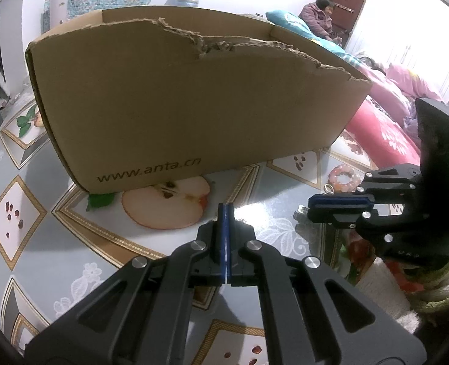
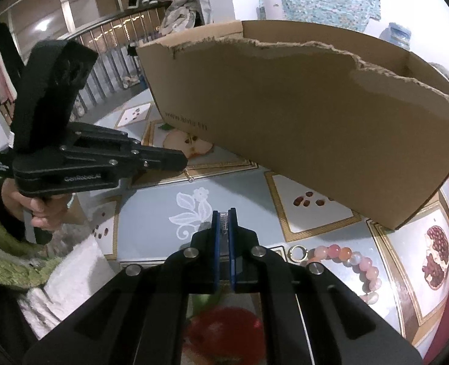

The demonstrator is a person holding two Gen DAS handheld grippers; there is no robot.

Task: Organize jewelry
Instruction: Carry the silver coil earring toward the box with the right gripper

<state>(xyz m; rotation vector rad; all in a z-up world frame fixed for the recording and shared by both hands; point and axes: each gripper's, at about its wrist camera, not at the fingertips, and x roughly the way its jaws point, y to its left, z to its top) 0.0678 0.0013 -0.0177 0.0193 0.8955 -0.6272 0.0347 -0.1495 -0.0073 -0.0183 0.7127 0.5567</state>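
Observation:
A pink and orange bead bracelet (image 2: 355, 261) (image 1: 344, 178) lies on the fruit-patterned tablecloth, with a small gold ring (image 2: 298, 253) (image 1: 328, 188) just left of it. My right gripper (image 2: 223, 213) (image 1: 311, 210) is shut on a small silvery piece (image 2: 223, 223) (image 1: 300, 211) that shows between its blue pads, low over the table and beside the ring. My left gripper (image 1: 226, 208) (image 2: 183, 161) is shut with nothing in it and hovers over the table in front of the torn cardboard box (image 1: 194, 106) (image 2: 315, 115). The box's inside is hidden.
The box stands at the back of the round table (image 1: 42, 164) and is open at the top. A hand in a green sleeve (image 2: 39, 210) holds the left gripper. Red and pink bedding (image 1: 388, 115) lies beyond the right edge, where a person (image 1: 321, 15) sits far back.

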